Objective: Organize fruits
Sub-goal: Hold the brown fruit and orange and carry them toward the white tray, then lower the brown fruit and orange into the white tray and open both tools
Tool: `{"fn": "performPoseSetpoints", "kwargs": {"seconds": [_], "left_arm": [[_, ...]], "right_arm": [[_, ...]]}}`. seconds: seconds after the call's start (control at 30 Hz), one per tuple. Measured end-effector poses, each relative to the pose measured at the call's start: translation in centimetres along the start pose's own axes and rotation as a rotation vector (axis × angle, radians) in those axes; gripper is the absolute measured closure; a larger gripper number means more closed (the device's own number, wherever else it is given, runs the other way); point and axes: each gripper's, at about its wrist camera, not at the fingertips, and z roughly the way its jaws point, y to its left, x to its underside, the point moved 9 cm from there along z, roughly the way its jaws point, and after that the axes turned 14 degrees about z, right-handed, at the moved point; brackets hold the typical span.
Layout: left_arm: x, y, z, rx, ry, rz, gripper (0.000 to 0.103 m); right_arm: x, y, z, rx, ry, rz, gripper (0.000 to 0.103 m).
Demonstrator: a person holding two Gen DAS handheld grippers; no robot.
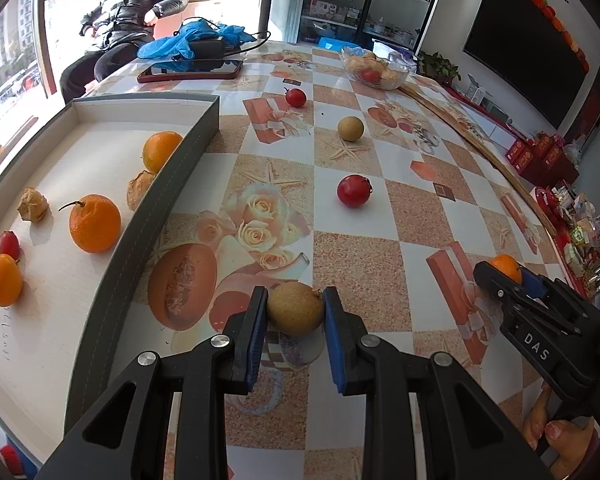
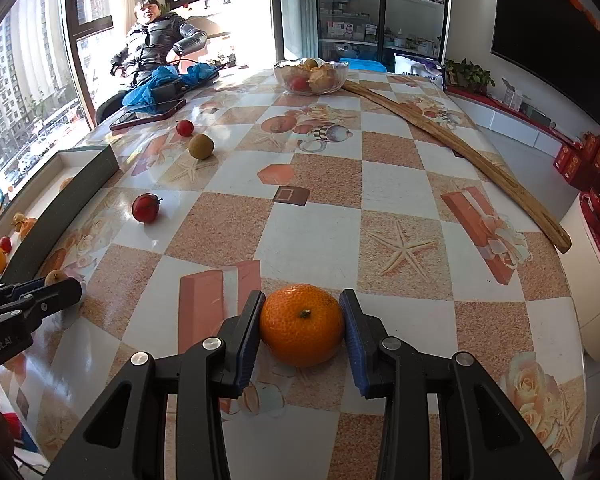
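Both grippers clamp a fruit each on the patterned table (image 1: 420, 240).

In the left wrist view our left gripper (image 1: 295, 310) has its blue pads pressed against both sides of a tan round fruit (image 1: 295, 309) at 6 o'clock, just right of the grey box (image 1: 160, 200) wall. In the box, toward 9 o'clock, we see three oranges (image 1: 95, 223), a small red fruit (image 1: 8, 243) and two papery husked fruits (image 1: 33, 204). Loose on the table lie a red fruit (image 1: 353, 190) near centre, another tan fruit (image 1: 350, 128) and a red one (image 1: 295, 97) toward 12 o'clock, with a glass bowl (image 1: 398, 80) at 1 o'clock. In the right wrist view our right gripper (image 2: 302, 326) squeezes a mandarin (image 2: 302, 325) between its pads at 6 o'clock.
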Motion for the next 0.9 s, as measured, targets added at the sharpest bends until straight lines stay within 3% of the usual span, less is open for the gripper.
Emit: {"fn": "performPoseSetpoints", "kwargs": {"seconds": [0.57, 0.9], "left_arm": [[0.0, -0.2, -0.3, 0.035, 0.004, -0.006, 0.073], [-1.6, 0.8, -3.1, 0.050, -0.058, -0.010, 0.073]], "right_arm": [[0.1, -0.1, 0.1, 0.012, 0.005, -0.013, 0.064], [0.0, -0.3, -0.1, -0.064, 0.130, 0.085, 0.064]]}}
